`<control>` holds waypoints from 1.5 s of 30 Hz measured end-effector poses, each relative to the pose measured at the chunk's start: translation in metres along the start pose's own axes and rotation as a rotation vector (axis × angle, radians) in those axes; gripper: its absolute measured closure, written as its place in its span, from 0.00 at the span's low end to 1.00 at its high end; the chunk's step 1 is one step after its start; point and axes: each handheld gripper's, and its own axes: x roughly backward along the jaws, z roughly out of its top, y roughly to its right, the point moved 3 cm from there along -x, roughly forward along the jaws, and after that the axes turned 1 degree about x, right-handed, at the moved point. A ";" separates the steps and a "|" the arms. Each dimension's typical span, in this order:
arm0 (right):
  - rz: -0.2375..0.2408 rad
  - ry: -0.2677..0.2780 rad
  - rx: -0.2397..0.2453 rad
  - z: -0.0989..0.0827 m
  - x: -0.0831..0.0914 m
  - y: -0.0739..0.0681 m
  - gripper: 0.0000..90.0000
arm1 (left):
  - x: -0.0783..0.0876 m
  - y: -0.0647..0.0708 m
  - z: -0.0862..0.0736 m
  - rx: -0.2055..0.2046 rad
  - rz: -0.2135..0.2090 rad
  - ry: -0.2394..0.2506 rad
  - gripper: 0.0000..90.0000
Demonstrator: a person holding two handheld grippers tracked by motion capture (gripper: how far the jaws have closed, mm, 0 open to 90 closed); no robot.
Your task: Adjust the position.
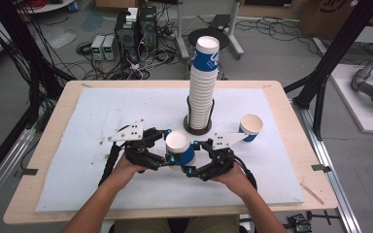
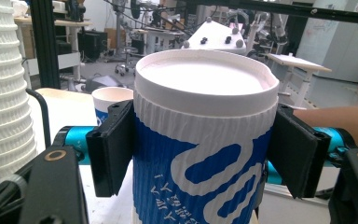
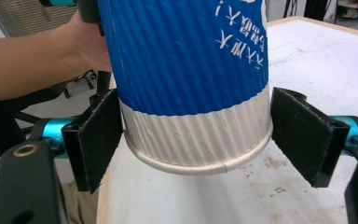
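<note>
A blue and white ribbed paper cup [image 1: 178, 141] hangs above the front middle of the table, flat white end up and rolled rim down. Whether it is one cup or nested ones I cannot tell. My left gripper [image 1: 171, 145] comes in from the left; in the left gripper view its pads [image 2: 109, 149] press both sides of the cup [image 2: 205, 116] just under the top end. My right gripper [image 1: 192, 156] comes in from the right. In the right gripper view its pads [image 3: 95, 140] sit against the white band by the rim [image 3: 196, 135].
A tall stack of the same cups [image 1: 203, 87] stands in a dark ring holder [image 1: 197, 127] just behind the grippers. One loose cup [image 1: 250, 127] stands mouth up to the right of it. A white mat [image 1: 102, 121] covers the wooden table [image 1: 43, 160].
</note>
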 end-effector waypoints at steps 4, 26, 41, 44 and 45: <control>0.006 -0.004 0.003 0.000 0.001 0.001 0.26 | 0.000 -0.001 0.000 -0.004 0.003 0.003 0.33; -0.020 -0.068 0.035 0.003 0.010 0.005 0.34 | 0.013 -0.004 0.000 0.024 0.082 -0.102 0.17; -0.043 -0.213 0.086 0.020 0.021 0.013 0.34 | 0.034 -0.010 0.020 0.015 0.094 -0.193 0.17; -0.054 -0.254 0.103 0.021 0.022 0.015 0.34 | 0.035 -0.011 0.023 0.016 0.097 -0.220 0.17; -0.053 -0.263 0.107 0.022 0.022 0.015 0.34 | 0.036 -0.011 0.024 0.015 0.098 -0.229 0.17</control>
